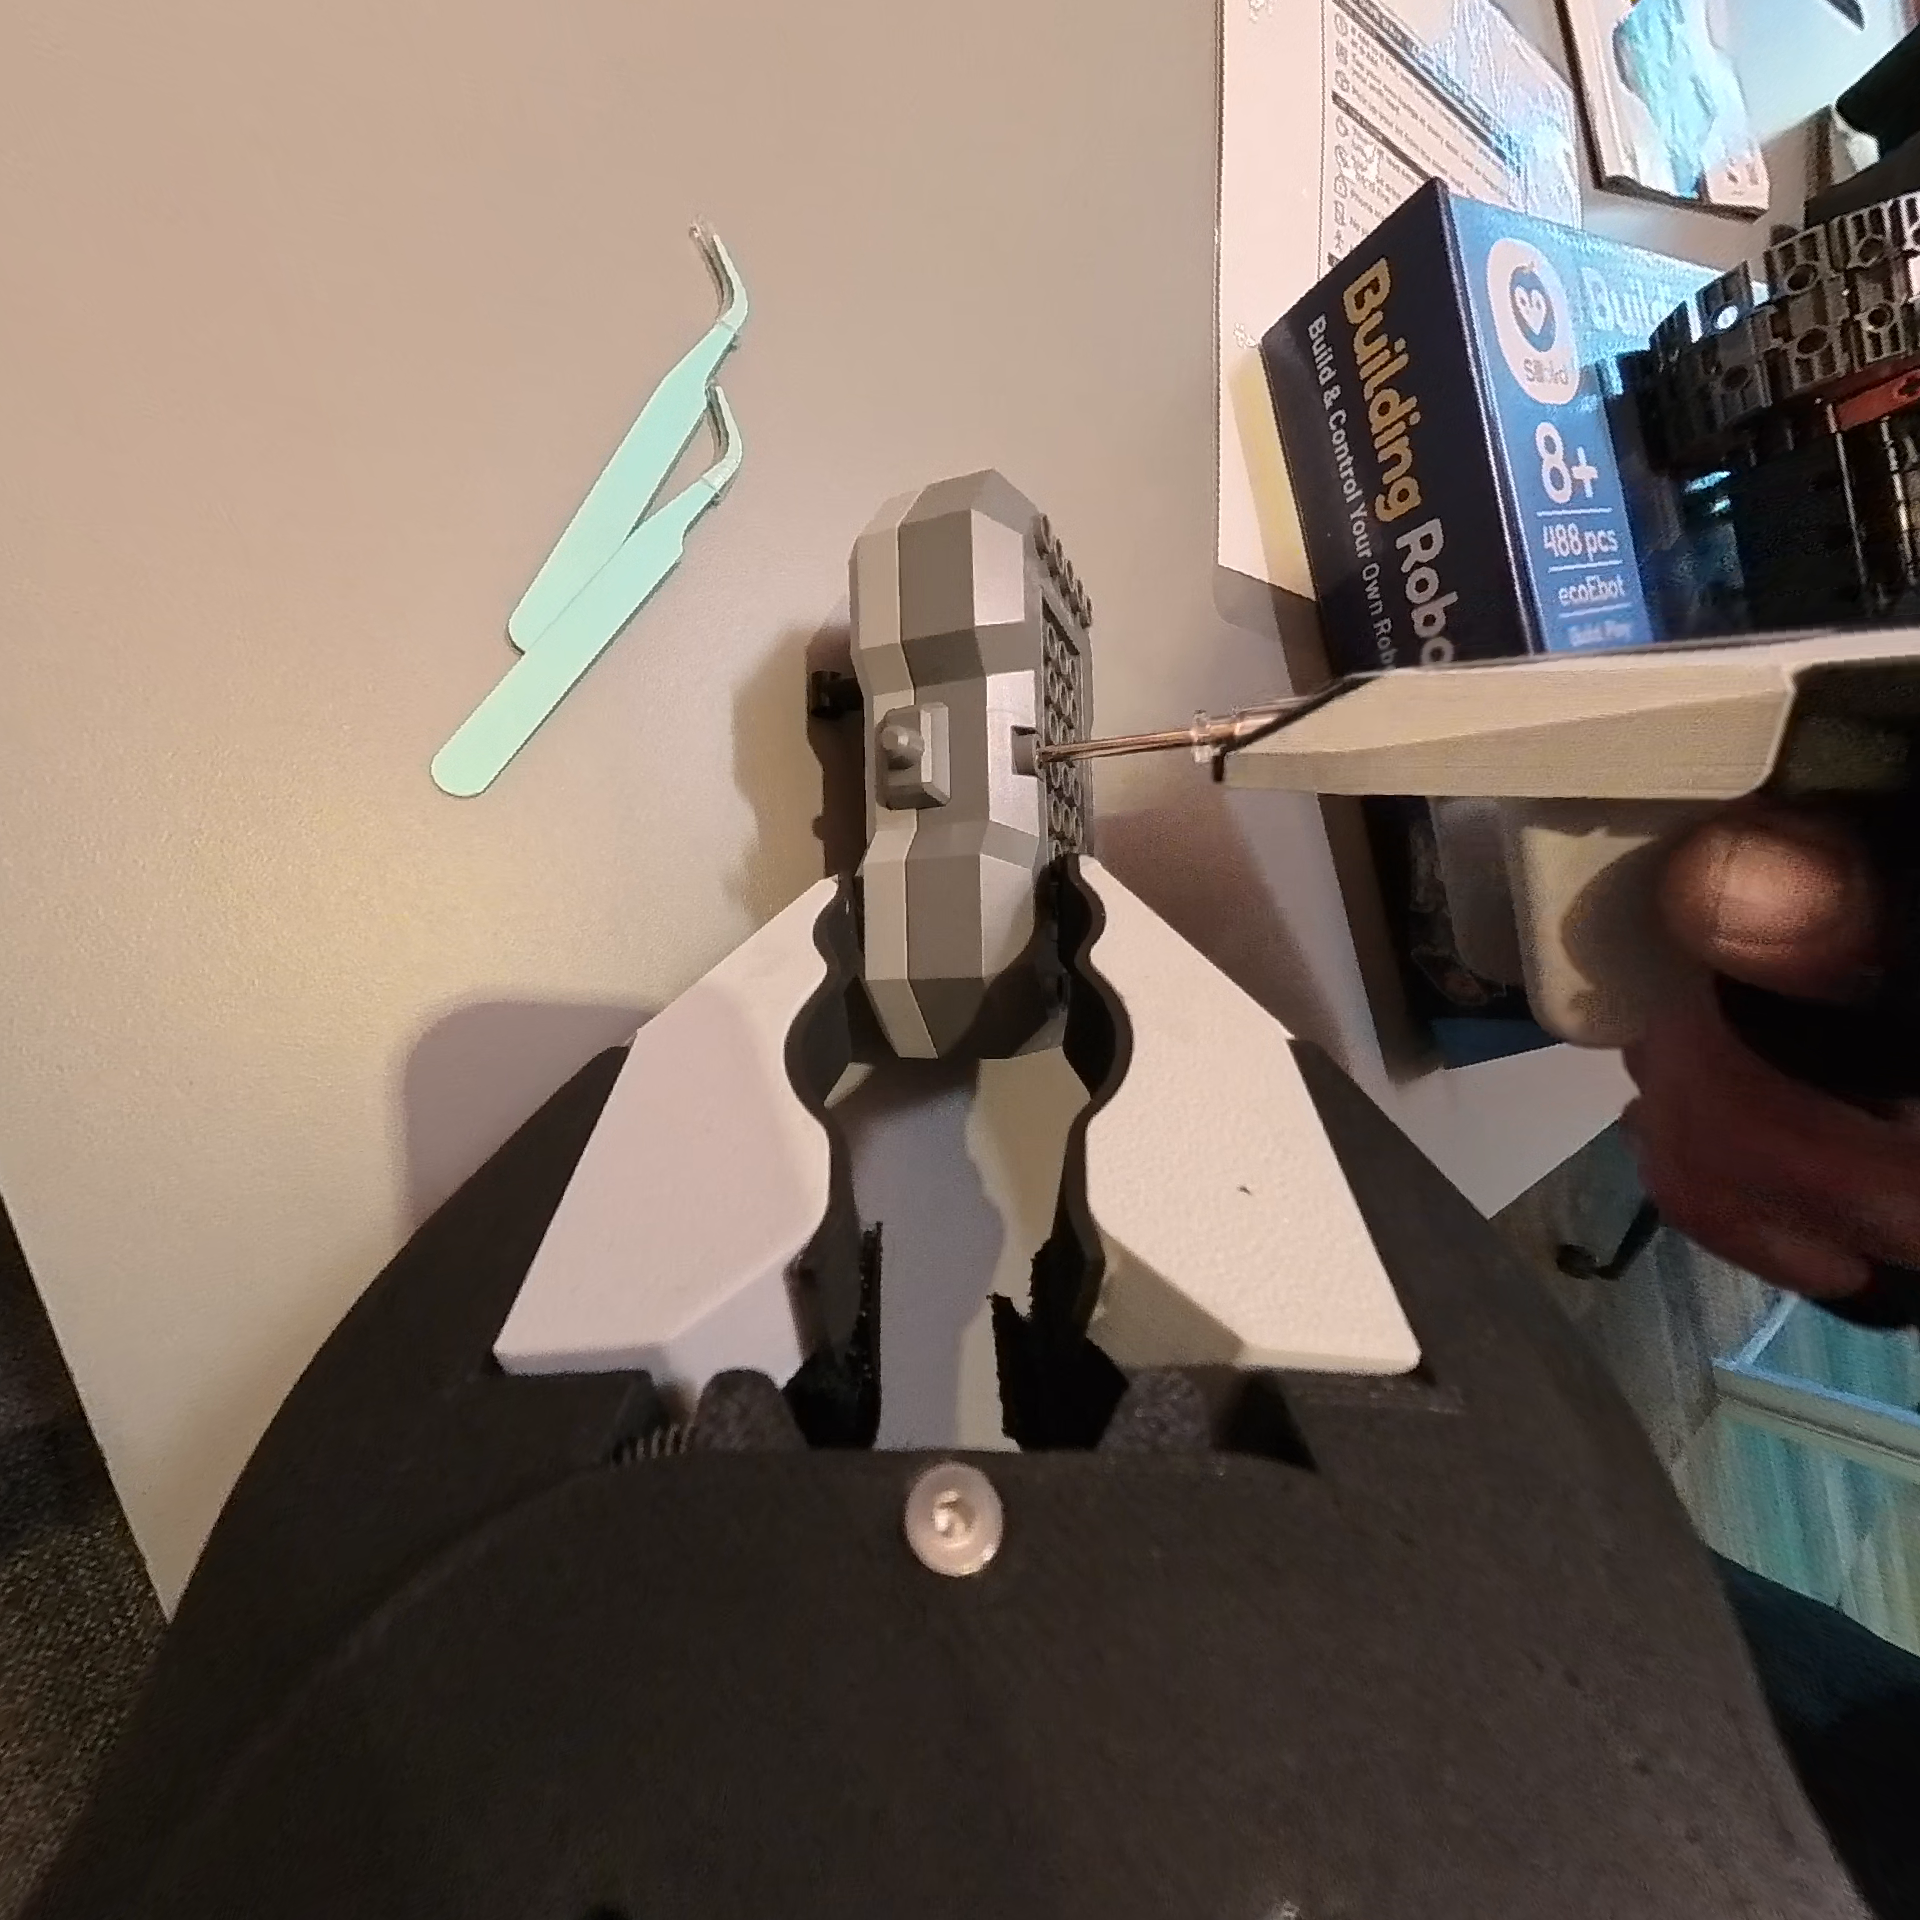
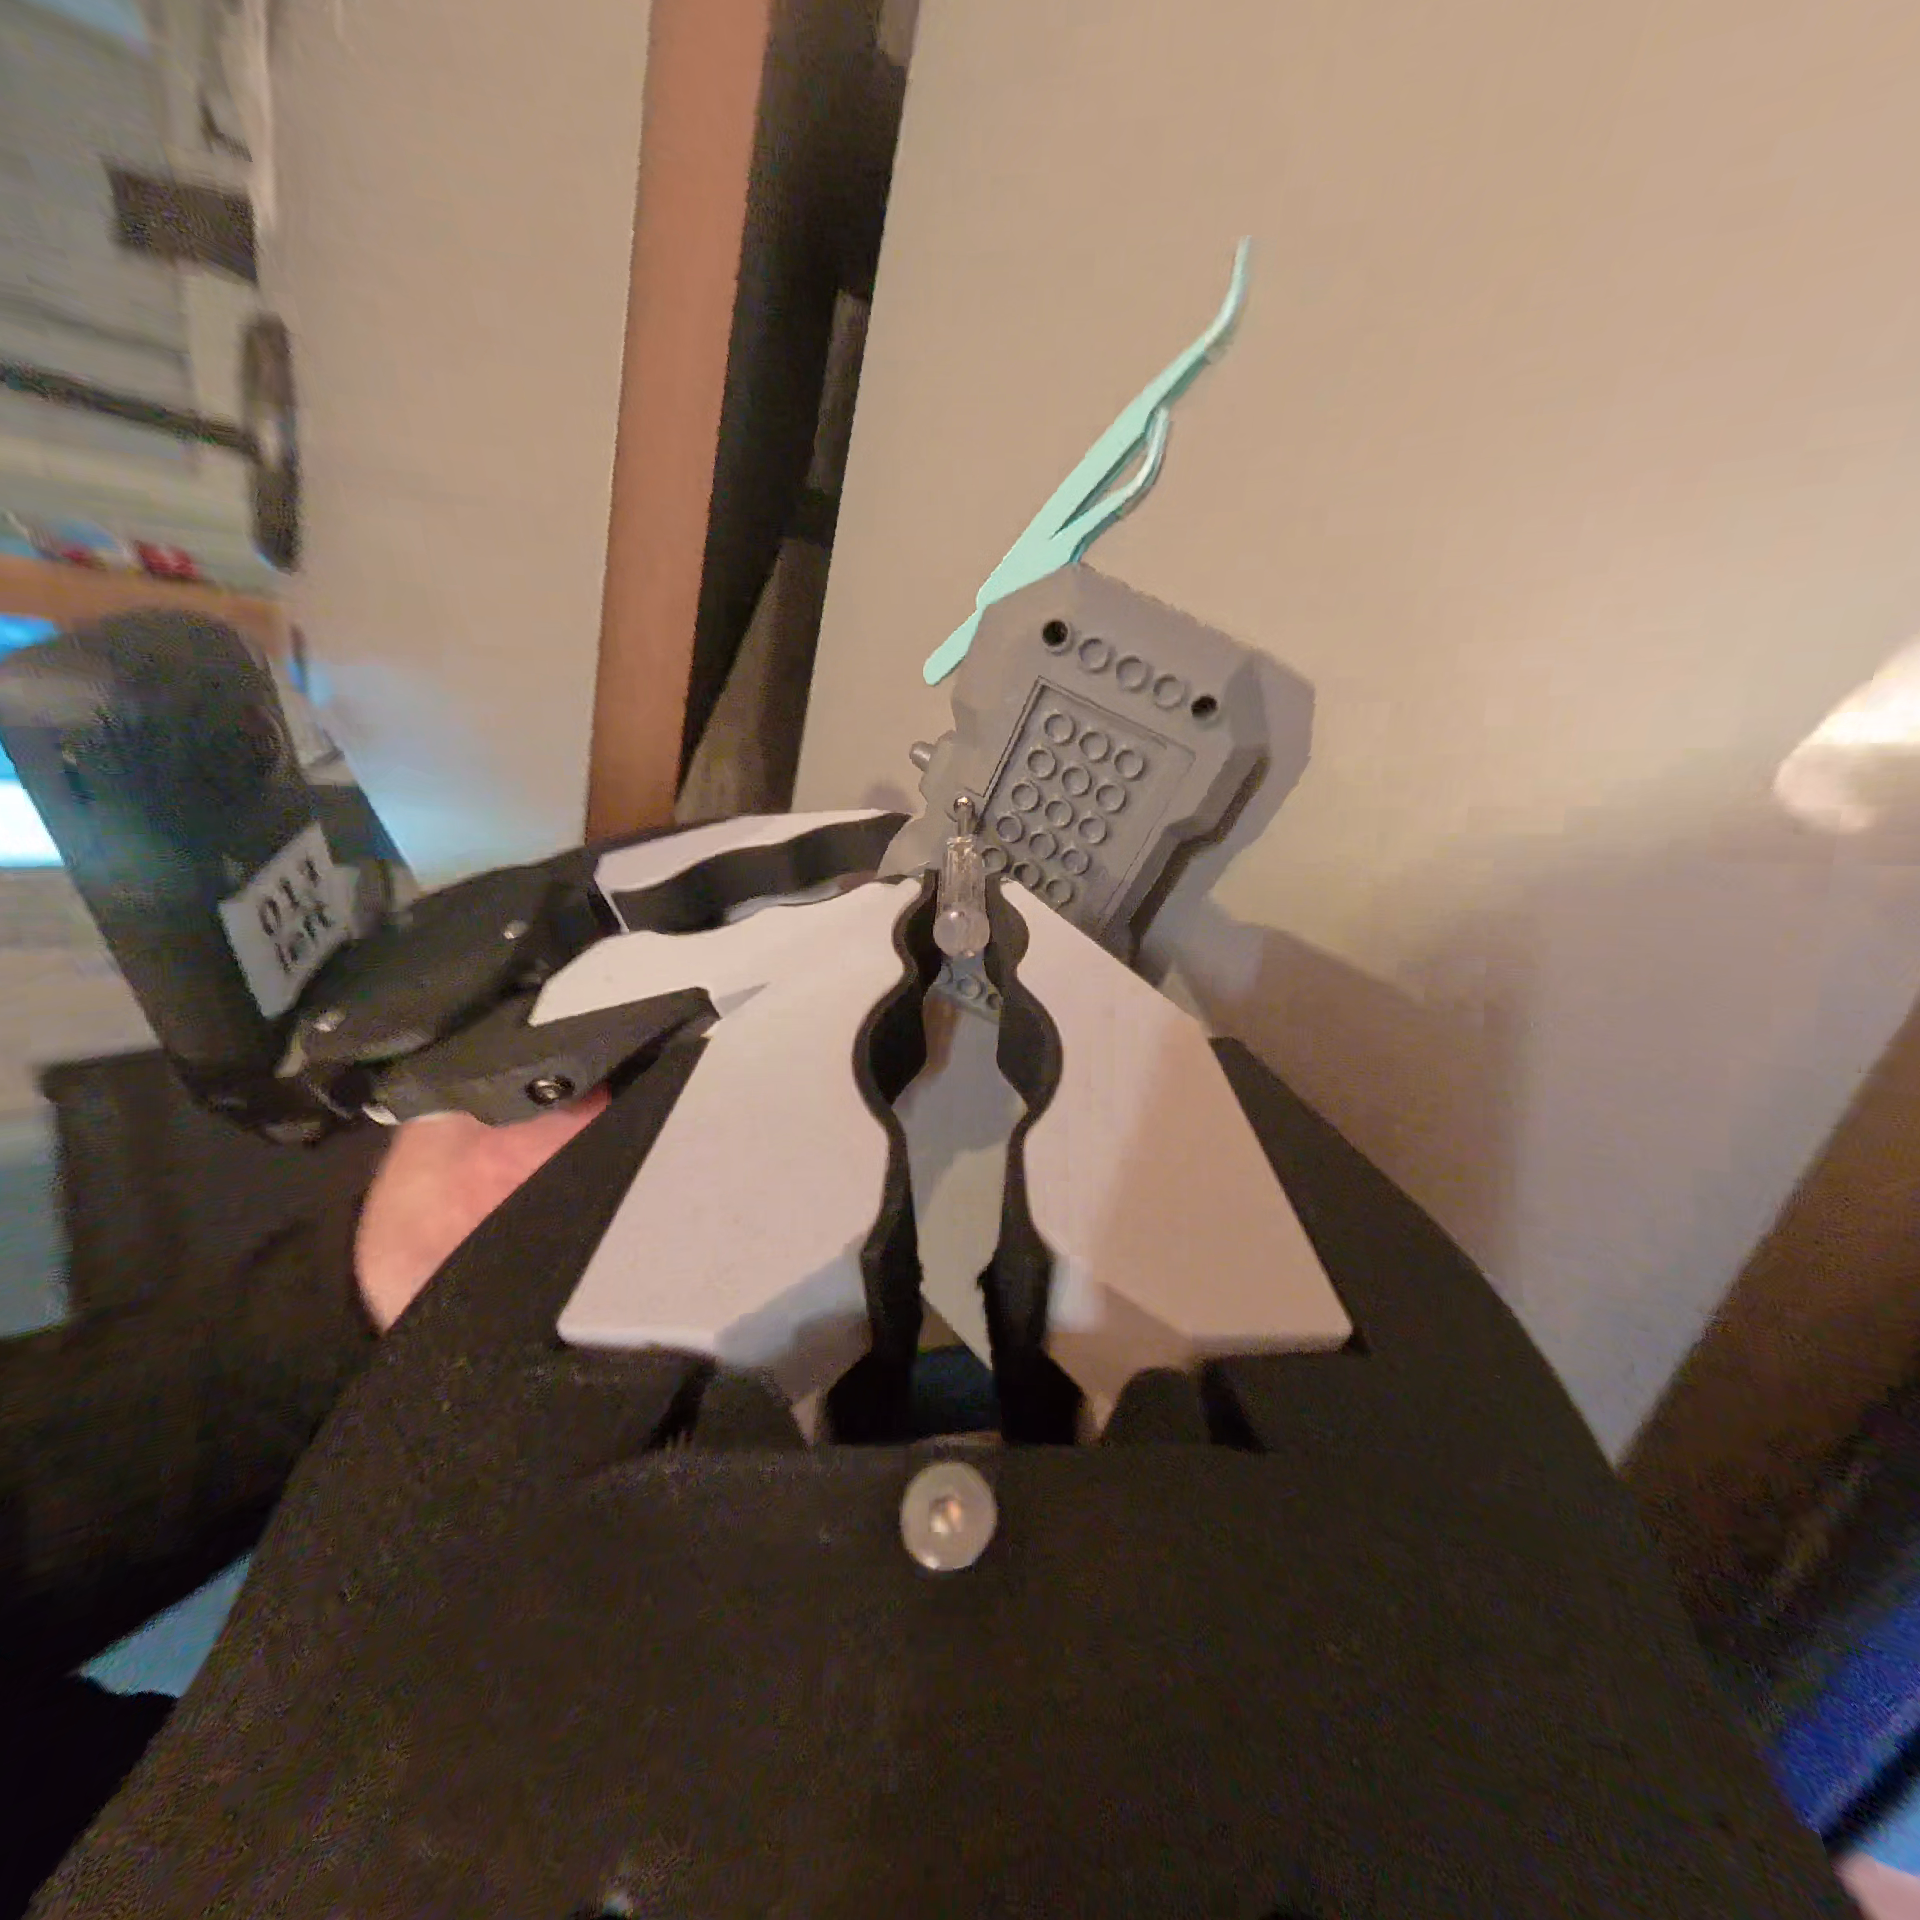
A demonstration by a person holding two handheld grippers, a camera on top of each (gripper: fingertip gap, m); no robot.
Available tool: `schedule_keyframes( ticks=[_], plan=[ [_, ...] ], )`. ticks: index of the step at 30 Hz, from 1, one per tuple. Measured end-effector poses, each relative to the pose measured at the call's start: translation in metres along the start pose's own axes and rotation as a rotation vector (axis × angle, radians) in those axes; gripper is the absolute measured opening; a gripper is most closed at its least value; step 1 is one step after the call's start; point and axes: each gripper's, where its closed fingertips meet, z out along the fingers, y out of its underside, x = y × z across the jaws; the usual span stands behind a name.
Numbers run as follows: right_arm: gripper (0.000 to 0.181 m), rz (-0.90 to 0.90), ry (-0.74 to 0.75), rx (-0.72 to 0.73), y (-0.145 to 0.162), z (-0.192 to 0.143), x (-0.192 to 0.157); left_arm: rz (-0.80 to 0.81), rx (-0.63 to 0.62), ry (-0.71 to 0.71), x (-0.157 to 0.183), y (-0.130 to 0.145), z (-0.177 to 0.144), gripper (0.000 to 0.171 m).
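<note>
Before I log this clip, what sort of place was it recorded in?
Probably a home hobby or craft desk, not a factory. A white tabletop holds mint tweezers, a blue building-kit box with a printed instruction sheet behind it, and a grey studded block part is in the left claw.

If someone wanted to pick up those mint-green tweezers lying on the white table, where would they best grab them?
Probably across the broad, flat handle end of the mint-green tweezers, coming straight down from above: they lie flat on the white table, and the thin bent tips give little to pinch.

Matt grey plastic studded block (image 1: 951, 790); shiny metal pin (image 1: 1132, 740); smooth mint-coated tweezers (image 1: 597, 540); glossy cardboard box (image 1: 1455, 447).
</note>
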Motion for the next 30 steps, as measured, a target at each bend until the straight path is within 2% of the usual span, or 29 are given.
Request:
schedule_keyframes(
  ticks=[3,8,13,18,23,30],
  plan=[
    [0.004,0.049,-0.023,0.014,0.001,-0.001,0.001,-0.011,0.006,-0.003,-0.001,-0.001,0.0,0.035],
    [0.005,-0.142,0.022,0.016,0.0,-0.016,0.0,-0.038,0.004,0.011,-0.002,-0.004,0.001,0.035],
    [0.005,-0.75,0.148,-0.039,-0.007,-0.021,-0.006,-0.001,-0.04,0.058,-0.002,-0.004,0.002,0.035],
    [0.005,-1.185,0.189,-0.114,-0.003,-0.01,-0.008,0.012,-0.063,0.111,0.0,-0.004,0.002,0.035],
    [0.005,-1.26,0.19,-0.141,-0.002,-0.006,0.0,0.038,-0.079,0.116,0.001,-0.003,0.003,0.035],
    [0.005,-1.273,0.191,-0.14,-0.004,-0.006,0.004,0.034,-0.076,0.113,0.001,-0.003,0.003,0.035]
  ],
)
